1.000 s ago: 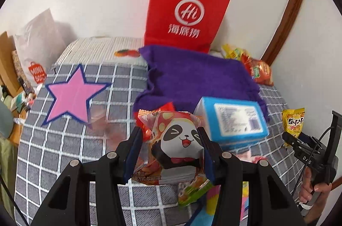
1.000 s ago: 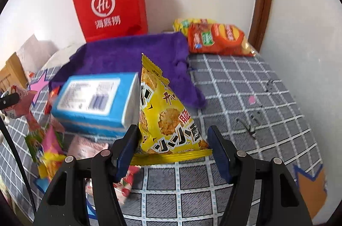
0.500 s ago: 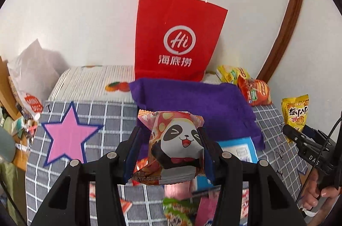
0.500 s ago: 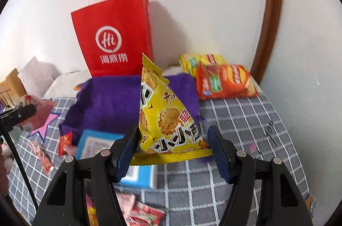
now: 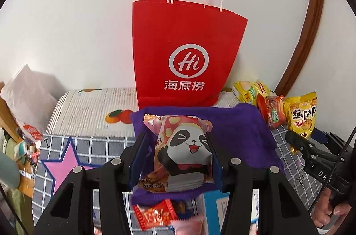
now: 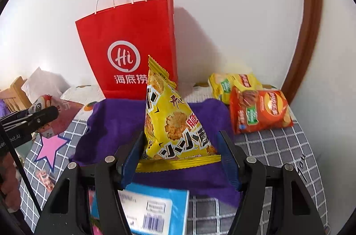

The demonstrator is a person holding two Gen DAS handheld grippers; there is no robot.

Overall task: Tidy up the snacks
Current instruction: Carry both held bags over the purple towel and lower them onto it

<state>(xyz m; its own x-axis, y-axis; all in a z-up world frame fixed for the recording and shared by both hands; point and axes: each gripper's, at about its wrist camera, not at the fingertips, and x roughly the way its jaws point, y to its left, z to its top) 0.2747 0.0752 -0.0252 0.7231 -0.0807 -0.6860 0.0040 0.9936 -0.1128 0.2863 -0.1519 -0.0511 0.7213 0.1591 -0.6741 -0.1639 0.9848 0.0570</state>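
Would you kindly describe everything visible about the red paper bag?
The red paper bag stands upright against the white wall, behind the purple cloth. It looks like stiff paper, widening upward, its top open, with two white twisted-cord handles. The front bears a white circled "Hi" logo above three white Chinese characters. Its contents cannot be seen.

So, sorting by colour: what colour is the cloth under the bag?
Purple cloth, clearest in the right wrist view.

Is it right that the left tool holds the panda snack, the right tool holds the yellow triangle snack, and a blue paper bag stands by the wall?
Almost. The paper bag is red, not blue, as both wrist views show. The rest holds: left tool grips the panda snack, right tool the yellow triangle snack.
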